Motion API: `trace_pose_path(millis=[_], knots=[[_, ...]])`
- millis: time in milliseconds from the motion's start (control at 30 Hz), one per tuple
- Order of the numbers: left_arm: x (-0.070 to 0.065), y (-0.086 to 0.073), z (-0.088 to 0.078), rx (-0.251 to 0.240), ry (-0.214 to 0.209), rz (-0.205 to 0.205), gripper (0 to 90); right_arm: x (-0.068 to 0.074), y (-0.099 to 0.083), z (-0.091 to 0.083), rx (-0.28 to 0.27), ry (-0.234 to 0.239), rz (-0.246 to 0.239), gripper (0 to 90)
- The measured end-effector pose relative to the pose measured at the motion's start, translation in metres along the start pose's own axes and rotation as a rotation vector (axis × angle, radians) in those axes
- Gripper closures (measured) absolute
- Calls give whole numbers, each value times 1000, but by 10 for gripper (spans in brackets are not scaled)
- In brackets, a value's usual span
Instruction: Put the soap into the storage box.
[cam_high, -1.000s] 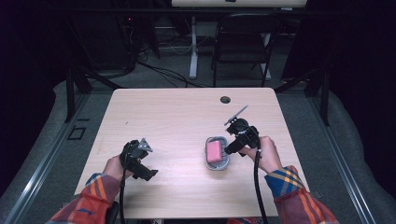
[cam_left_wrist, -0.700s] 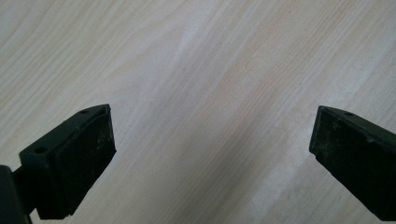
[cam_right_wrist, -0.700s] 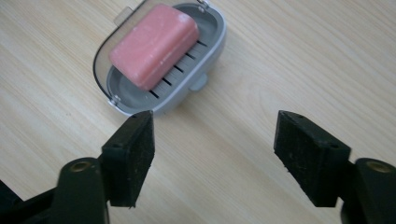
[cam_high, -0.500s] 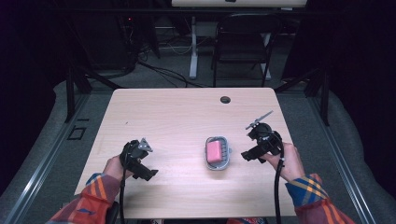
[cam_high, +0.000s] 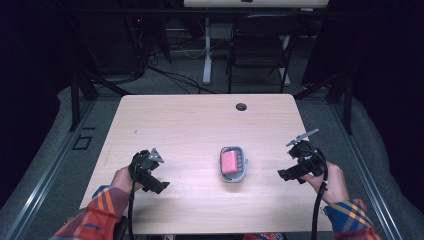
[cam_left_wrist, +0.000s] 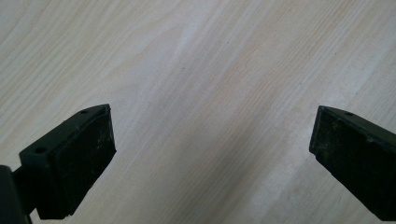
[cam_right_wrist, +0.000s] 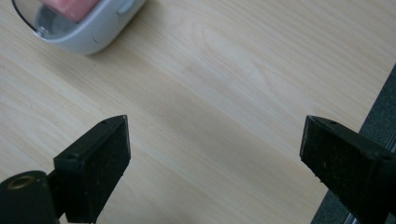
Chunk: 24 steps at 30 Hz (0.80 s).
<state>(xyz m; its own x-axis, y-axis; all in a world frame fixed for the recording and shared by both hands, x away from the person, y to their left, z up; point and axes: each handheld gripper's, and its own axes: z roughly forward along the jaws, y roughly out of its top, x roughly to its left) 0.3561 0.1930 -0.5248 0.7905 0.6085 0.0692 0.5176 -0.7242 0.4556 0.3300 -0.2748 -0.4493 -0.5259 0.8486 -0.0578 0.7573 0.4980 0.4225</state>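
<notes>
A pink bar of soap (cam_high: 229, 162) lies in a small grey dish (cam_high: 243, 168) near the middle of the wooden table (cam_high: 200, 125). My right gripper (cam_high: 288, 174) is open by the table's right edge, well to the right of the dish. In the right gripper view its jaws stand wide apart over bare wood (cam_right_wrist: 215, 140), with the dish (cam_right_wrist: 93, 28) and the soap (cam_right_wrist: 70, 7) at the top left corner. My left gripper (cam_high: 159, 187) is open at the front left of the table. In the left gripper view its jaws stand wide apart, with bare wood (cam_left_wrist: 210, 135) between them.
A round cable hole (cam_high: 241, 106) sits near the table's far edge. Behind the table stand a dark chair (cam_high: 257, 50) and a white desk leg (cam_high: 207, 50), with cables on the floor. The table's right edge (cam_right_wrist: 373, 116) shows beside the right jaw.
My right gripper has moved away from the soap dish to the right and toward the table's right edge. The left gripper has stayed put.
</notes>
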Motion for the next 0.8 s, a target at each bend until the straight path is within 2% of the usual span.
trace_pose_path(millis=[33,100,133,200,267,400,433,500,533,567,667,700,800], knots=[[0,0,0,1,1,1,1,-4,-7,2,13,-15,7,49],[1,0,0,0,2,-2,2,-5,-11,4,16,-15,14,38],[0,0,0,0,2,-3,1,-9,-19,6,41,-23,15,21],[0,0,0,0,-2,-4,1,-9,-22,8,42,-7,24,13],[0,0,1,3,-4,-2,1,-14,-33,13,79,-22,14,4],[0,0,1,4,0,-6,1,-15,-42,20,74,-8,35,0],[0,0,1,6,-4,-8,1,-16,-48,26,74,5,47,0],[0,0,2,8,-4,-7,2,-17,-50,28,78,-1,47,0],[0,0,2,9,-3,-6,1,-17,-53,32,80,15,59,0],[0,0,2,8,-3,-6,1,-17,-55,37,105,5,45,0],[1,0,2,10,-4,-5,1,-17,-57,40,115,7,45,0],[1,1,2,10,-5,-4,2,-18,-57,44,133,11,32,0],[1,1,2,10,-6,-6,1,-17,-58,47,122,-2,46,0]])
